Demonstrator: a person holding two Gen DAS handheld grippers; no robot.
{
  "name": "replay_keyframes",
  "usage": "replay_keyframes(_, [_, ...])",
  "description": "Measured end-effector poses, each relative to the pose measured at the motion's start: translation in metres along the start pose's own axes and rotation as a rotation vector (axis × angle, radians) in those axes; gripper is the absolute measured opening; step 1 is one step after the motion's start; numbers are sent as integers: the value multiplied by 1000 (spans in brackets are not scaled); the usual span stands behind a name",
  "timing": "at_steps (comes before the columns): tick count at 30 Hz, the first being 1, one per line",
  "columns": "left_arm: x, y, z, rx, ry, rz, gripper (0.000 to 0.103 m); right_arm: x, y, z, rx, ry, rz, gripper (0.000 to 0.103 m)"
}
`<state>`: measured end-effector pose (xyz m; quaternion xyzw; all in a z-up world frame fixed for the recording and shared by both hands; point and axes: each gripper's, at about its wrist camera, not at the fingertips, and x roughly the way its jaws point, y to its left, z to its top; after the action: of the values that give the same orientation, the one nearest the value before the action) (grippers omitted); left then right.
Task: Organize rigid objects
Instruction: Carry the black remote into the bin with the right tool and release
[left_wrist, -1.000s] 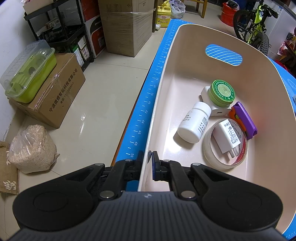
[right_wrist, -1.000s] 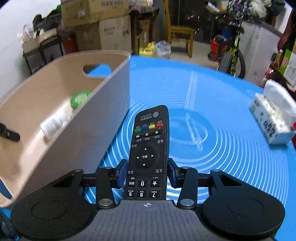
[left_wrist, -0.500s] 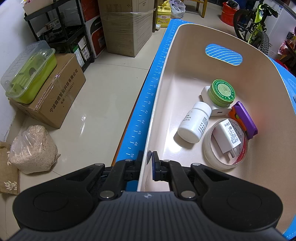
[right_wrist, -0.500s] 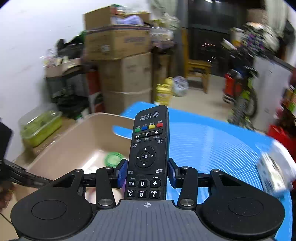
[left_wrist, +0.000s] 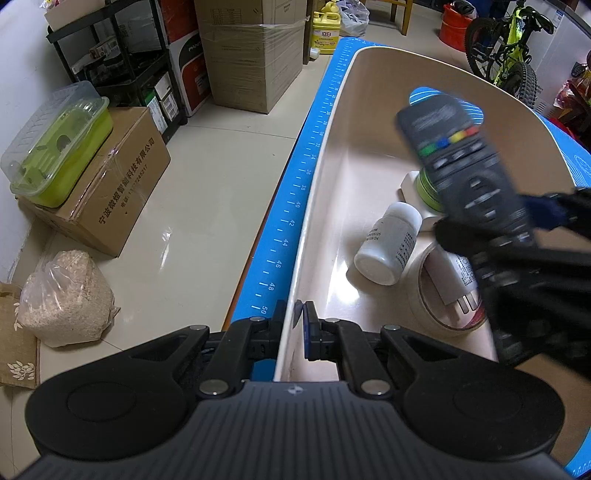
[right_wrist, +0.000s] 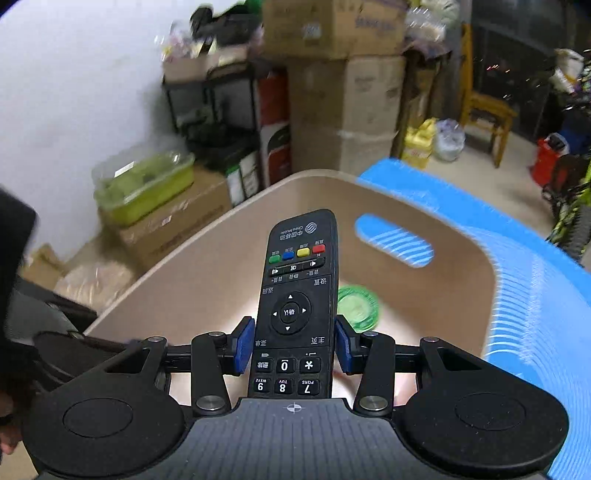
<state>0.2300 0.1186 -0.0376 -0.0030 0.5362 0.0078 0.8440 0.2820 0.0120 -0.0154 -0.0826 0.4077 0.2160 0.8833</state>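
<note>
My left gripper (left_wrist: 293, 328) is shut on the near rim of a beige bin (left_wrist: 325, 173). My right gripper (right_wrist: 294, 341) is shut on a black remote control (right_wrist: 299, 291) and holds it above the bin's inside (right_wrist: 207, 280). The remote also shows in the left wrist view (left_wrist: 465, 166), blurred, over the bin's contents. In the bin lie a white bottle (left_wrist: 388, 245), a tape roll (left_wrist: 424, 299) with a white charger (left_wrist: 460, 280) in it, and a green tin (right_wrist: 356, 306), partly hidden by the remote.
The bin stands on a blue mat (right_wrist: 535, 288) at the table's left edge. Beyond the edge the floor holds cardboard boxes (left_wrist: 107, 192), a green lidded container (left_wrist: 59, 147), a sack of grain (left_wrist: 66, 299) and a black shelf (left_wrist: 122, 62). A bicycle (left_wrist: 506, 62) stands behind.
My right gripper has carried the remote from over the mat to above the bin, so it now shows in the left wrist view. My left gripper has stayed on the rim.
</note>
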Motion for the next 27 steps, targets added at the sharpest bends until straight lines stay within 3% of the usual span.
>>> replay_keyframes(7, [1,-1,0,0,0,-6,10,34,13,-7,-42,122,5,51])
replay_keyframes(22, [2,1,0,-1,1,-9,10,53,21,-2,-91,218,-65,50])
replay_keyframes(27, [1,1,0,-1,0,-9,10,51,20,-2,-78,212,-67,62])
